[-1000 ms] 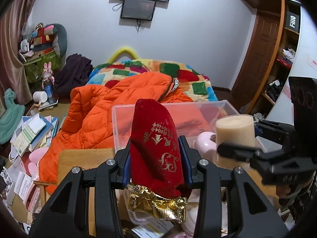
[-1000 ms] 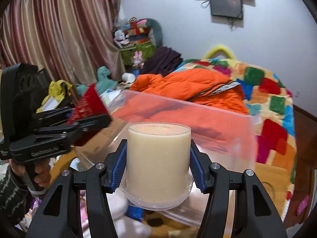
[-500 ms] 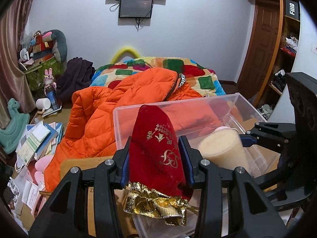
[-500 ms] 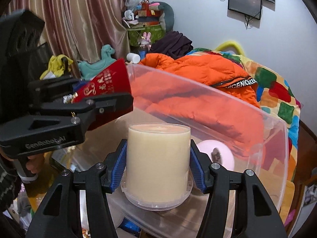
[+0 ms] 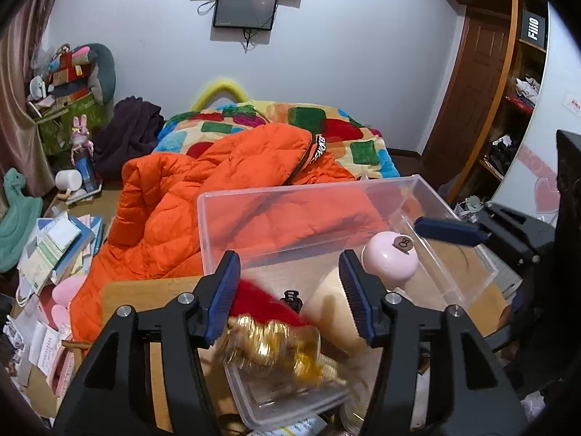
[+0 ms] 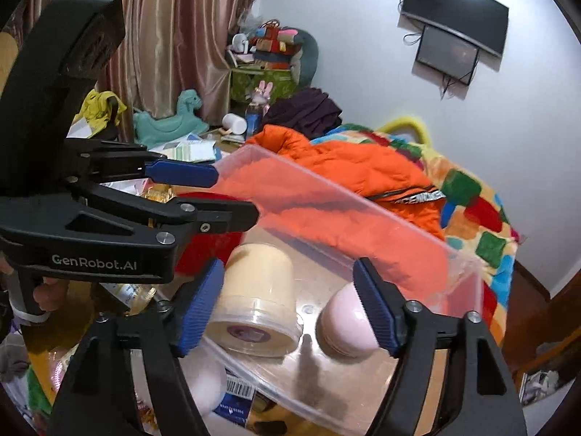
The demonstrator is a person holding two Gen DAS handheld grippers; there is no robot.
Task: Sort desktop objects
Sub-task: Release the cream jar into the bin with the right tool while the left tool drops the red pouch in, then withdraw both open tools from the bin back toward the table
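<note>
Both grippers are opening over the clear plastic bin (image 5: 417,189): the left gripper (image 5: 290,294) drops the red-and-gold pouch (image 5: 268,312) in, the right gripper (image 6: 287,305) frees the cream jar (image 6: 258,290) beside the pink egg-shaped thing (image 6: 345,327), with surface clutter left to sort.

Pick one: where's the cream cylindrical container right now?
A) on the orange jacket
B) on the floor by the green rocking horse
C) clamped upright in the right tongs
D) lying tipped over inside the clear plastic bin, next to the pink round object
D: the cream container lies tilted on the floor of the clear bin beside the pink round object; the right tongs are opening, pads clear of it.
</note>
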